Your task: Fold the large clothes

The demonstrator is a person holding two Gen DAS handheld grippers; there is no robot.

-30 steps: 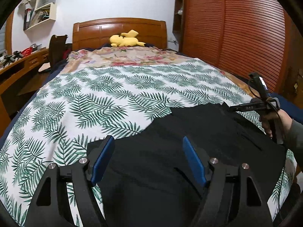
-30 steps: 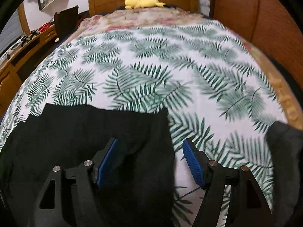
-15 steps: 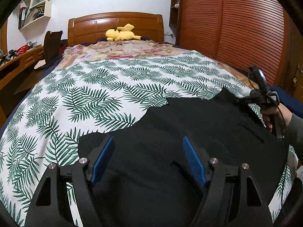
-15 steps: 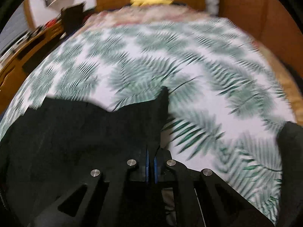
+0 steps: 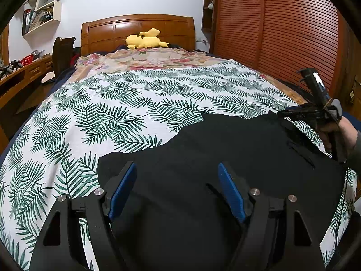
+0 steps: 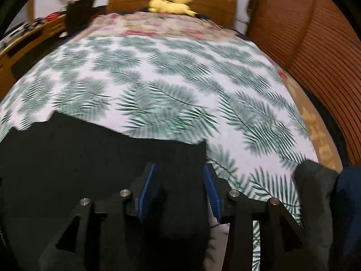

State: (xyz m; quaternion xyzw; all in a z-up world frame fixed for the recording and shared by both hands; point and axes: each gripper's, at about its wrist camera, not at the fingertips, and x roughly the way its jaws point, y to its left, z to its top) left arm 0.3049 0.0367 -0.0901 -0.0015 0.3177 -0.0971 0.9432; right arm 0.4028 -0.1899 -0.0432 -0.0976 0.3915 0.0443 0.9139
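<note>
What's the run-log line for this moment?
stage: spreading black garment on bed | left gripper: open, above cloth | right gripper: open, astride far-right corner

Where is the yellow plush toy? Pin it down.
In both wrist views the yellow plush toy lies at the far end of the bed, against the wooden headboard, beyond the floral blanket.

1. Bed point(image 5: 135, 103): covered by a leaf-print sheet point(image 5: 108, 117).
2. Floral blanket point(image 5: 149, 58) lies across the head end.
3. Yellow plush point(image 5: 145, 41) rests by the headboard point(image 5: 137, 28).
4. Black garment point(image 5: 225, 158) is spread at the near end.
</note>
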